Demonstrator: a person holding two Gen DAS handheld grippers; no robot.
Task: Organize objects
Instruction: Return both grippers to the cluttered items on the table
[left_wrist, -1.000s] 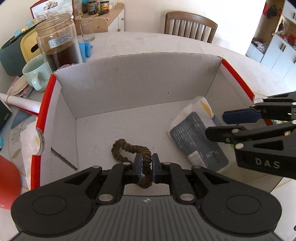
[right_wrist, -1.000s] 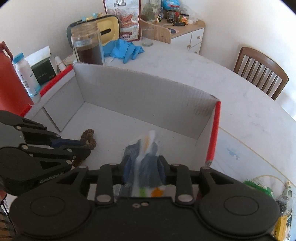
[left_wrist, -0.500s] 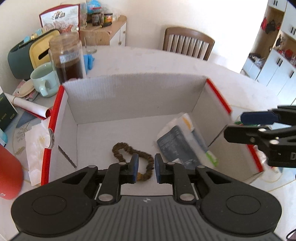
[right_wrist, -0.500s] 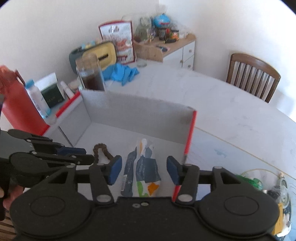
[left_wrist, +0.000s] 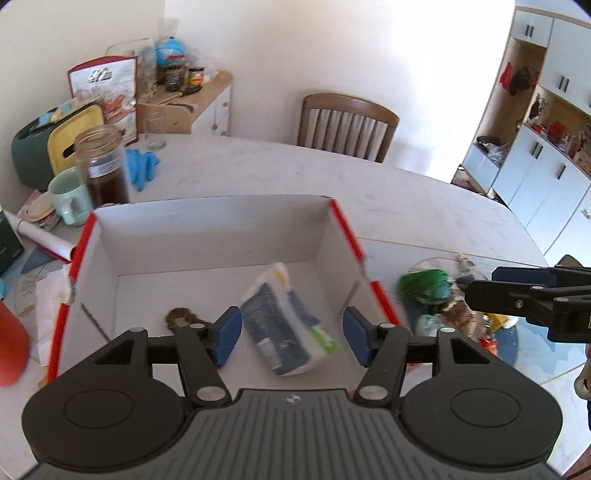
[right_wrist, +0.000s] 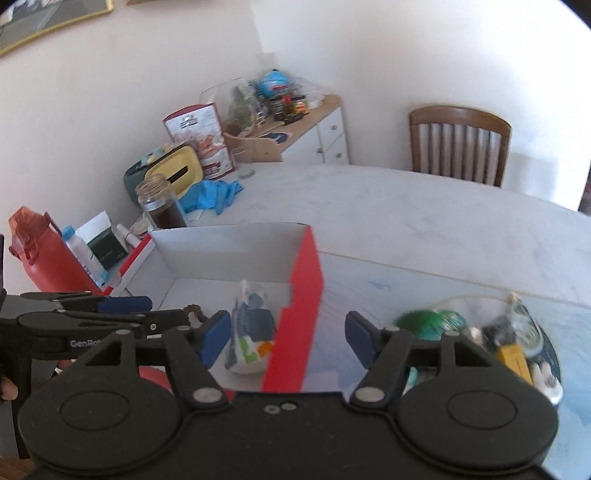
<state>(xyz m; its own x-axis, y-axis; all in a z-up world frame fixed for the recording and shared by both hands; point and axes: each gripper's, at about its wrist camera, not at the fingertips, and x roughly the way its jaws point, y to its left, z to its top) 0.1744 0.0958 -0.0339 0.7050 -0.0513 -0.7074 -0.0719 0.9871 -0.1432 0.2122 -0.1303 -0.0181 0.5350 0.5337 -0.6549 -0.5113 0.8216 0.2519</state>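
While both sets of jaws are opening with nothing pressed between their blue pads, the items stand as follows.

Left gripper (left_wrist: 291, 334): jaws apart, empty, raised above the near edge of the cardboard box (left_wrist: 207, 229); also seen from the side in the right wrist view (right_wrist: 144, 310).

Right gripper (right_wrist: 288, 339): jaws apart, empty, over the box's red right-hand wall; its tips show at the right edge of the left wrist view (left_wrist: 484, 282).

Cardboard box: open-topped, pale inside, red-edged, on the pale table (left_wrist: 406, 192).

Packet (left_wrist: 288, 325): dark blue and white with a green patch, lying loose on the box floor, toward the right wall; seen too in the right wrist view (right_wrist: 251, 328).

Brown hair tie (left_wrist: 181, 317): lying on the box floor left of the packet, partly hidden behind the left gripper's finger.

Clear dish of small items (right_wrist: 517, 332): on the table just outside the box's right wall, holding a green object (left_wrist: 424, 286) among others, blurred.

Glass jar (left_wrist: 103, 170) of dark contents and mint mug (left_wrist: 70, 201): beyond the box's far left corner.
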